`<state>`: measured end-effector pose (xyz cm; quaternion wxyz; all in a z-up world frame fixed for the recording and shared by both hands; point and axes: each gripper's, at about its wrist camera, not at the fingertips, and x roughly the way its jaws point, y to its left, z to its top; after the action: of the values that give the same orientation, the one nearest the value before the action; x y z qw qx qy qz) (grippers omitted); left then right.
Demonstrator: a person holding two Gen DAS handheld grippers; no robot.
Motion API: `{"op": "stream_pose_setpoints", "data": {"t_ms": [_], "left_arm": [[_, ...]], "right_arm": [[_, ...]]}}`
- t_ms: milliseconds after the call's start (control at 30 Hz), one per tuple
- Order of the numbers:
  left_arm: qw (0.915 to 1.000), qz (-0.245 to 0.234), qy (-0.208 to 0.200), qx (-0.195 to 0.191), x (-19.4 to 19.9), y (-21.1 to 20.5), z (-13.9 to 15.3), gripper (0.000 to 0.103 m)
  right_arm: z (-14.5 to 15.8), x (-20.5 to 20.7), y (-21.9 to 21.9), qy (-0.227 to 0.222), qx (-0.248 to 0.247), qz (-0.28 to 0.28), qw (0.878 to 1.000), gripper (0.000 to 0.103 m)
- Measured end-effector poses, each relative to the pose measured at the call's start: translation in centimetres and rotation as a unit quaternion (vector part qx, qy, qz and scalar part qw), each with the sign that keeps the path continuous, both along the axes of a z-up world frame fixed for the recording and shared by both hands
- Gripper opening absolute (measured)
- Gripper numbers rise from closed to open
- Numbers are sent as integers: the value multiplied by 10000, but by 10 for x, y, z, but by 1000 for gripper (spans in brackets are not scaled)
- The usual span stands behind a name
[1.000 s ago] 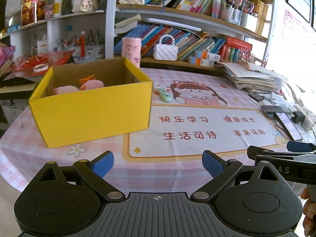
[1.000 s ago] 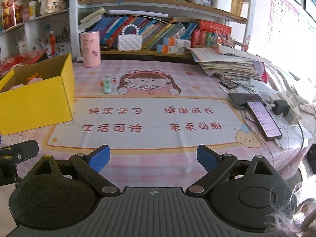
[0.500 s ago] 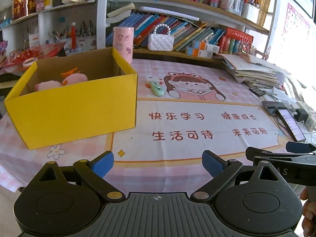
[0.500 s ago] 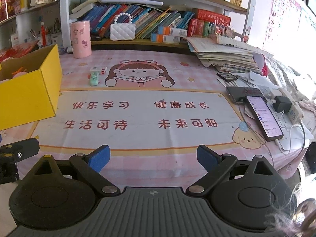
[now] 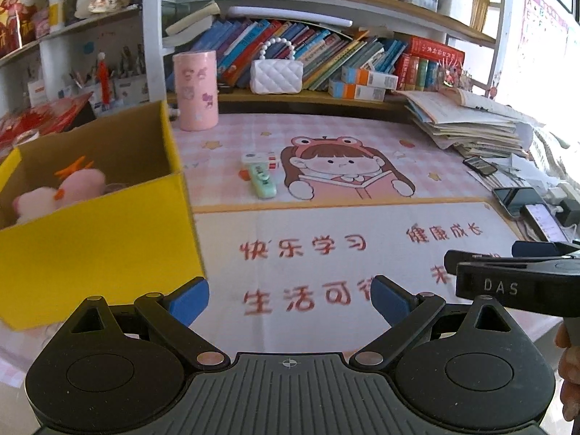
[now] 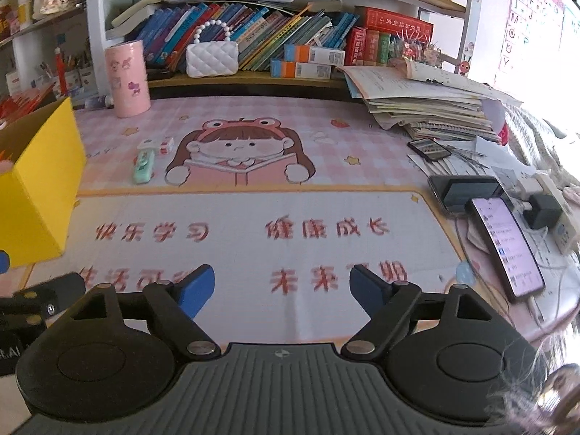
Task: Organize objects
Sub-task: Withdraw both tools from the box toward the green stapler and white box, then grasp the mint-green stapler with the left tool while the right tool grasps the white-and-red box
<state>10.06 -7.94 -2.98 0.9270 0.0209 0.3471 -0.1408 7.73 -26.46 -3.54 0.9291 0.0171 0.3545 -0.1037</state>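
Both tools hang empty above the near part of the counter (image 6: 253,116), which carries a printed pink mat. The left tool (image 5: 290,299) stands spread with nothing between its blue pads; the right tool (image 6: 281,286) is closing, also with nothing between its pads. The likely next items, a mint-green case (image 5: 262,180) and a small white packet (image 5: 259,159) touching its far end, lie on the mat well ahead of both tools, right of the yellow box (image 5: 90,239). The box is open and already contains a pink plush toy (image 5: 61,194). Risks, as judged: the right tool may arrive too narrow to straddle the green case and push it along the mat instead of gripping it. The two items lie so close that a grasp on one may drag or flip the other. The left tool sits just beside the box's near corner; a careless swing could shunt the box. What the white packet actually is cannot be made out at this range. The two phones (image 6: 507,243) and cables at the right edge are exposed to a wide sweep by the right tool.
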Motion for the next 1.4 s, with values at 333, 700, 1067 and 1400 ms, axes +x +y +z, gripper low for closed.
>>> {"op": "stream_pose_setpoints", "data": {"t_ms": [333,700,1067,1400], "left_arm": [[9999,99,4,39,44,-34,-1,73],[9961,877,34,115,111,-45,-8,45],[9878,1526,277,170,185,-50,-43,40],[9886,1387,337,484,199,-58,-58,23]], "right_arm": [[8,50,-38,-195,155,176,9995,78],[17,101,-59,-484,299,517,9970,78],[11,106,-65,-395,217,941,9945,79],[10,101,-76,-356,174,927,9949,79]]}}
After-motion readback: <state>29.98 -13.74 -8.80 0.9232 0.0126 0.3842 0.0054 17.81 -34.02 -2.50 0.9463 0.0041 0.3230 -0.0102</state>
